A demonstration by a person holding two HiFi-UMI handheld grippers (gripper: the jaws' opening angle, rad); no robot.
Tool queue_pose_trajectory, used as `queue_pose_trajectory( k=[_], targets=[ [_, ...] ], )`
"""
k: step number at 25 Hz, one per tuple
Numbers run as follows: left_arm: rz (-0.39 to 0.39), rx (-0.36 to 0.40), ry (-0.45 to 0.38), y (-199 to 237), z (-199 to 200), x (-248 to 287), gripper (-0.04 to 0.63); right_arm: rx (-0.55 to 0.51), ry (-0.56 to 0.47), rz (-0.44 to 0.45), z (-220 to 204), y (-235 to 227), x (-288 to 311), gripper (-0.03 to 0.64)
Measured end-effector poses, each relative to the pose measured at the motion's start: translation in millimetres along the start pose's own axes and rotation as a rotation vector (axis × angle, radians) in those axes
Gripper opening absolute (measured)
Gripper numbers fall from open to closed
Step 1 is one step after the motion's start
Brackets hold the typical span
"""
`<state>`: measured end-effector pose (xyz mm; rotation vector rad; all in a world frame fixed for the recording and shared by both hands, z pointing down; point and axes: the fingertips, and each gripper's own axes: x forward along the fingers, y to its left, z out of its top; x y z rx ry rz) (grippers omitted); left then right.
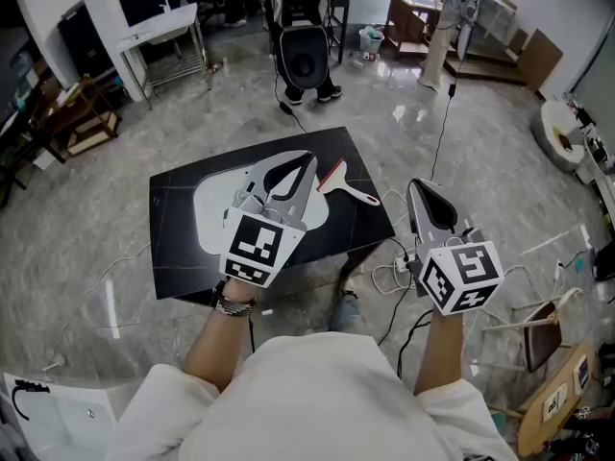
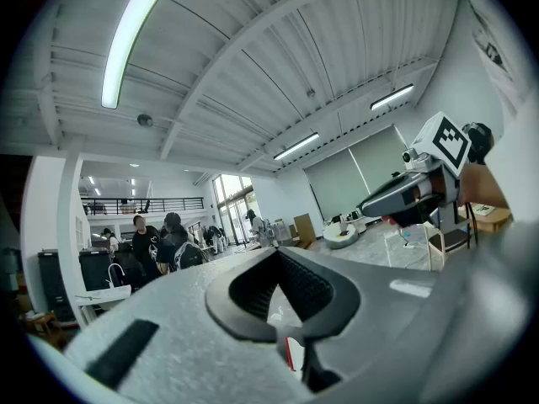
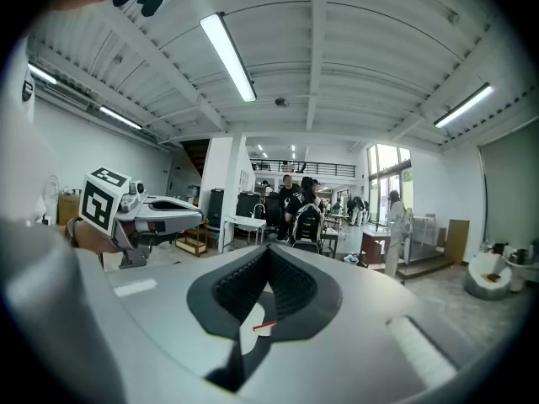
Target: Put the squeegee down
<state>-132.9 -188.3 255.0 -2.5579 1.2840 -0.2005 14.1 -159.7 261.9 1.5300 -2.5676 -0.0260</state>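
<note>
Both finger pairs pressed together; squeegee (image 1: 348, 189) lies between left gripper (image 1: 308, 156) and right gripper (image 1: 414, 185).

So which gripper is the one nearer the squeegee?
The left gripper: it shows over the black table beside the squeegee, while the right gripper hangs off the table's edge, over the floor.

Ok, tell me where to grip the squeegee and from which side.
Take the squeegee by its handle, from above with the right gripper, jaws across it. It lies flat on the table, handle pointing toward that gripper, blade away.
</note>
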Motion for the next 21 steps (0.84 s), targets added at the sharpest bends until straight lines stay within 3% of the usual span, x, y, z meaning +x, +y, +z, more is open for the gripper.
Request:
queue_pose_trajectory(
  k=[21],
  targets=[
    [-0.006, -0.012, 0.028, 18.1, -21.4, 11.2, 0.005, 0.005, 0.04, -0.014, -12.6, -5.2, 27.5, 0.005]
  ],
)
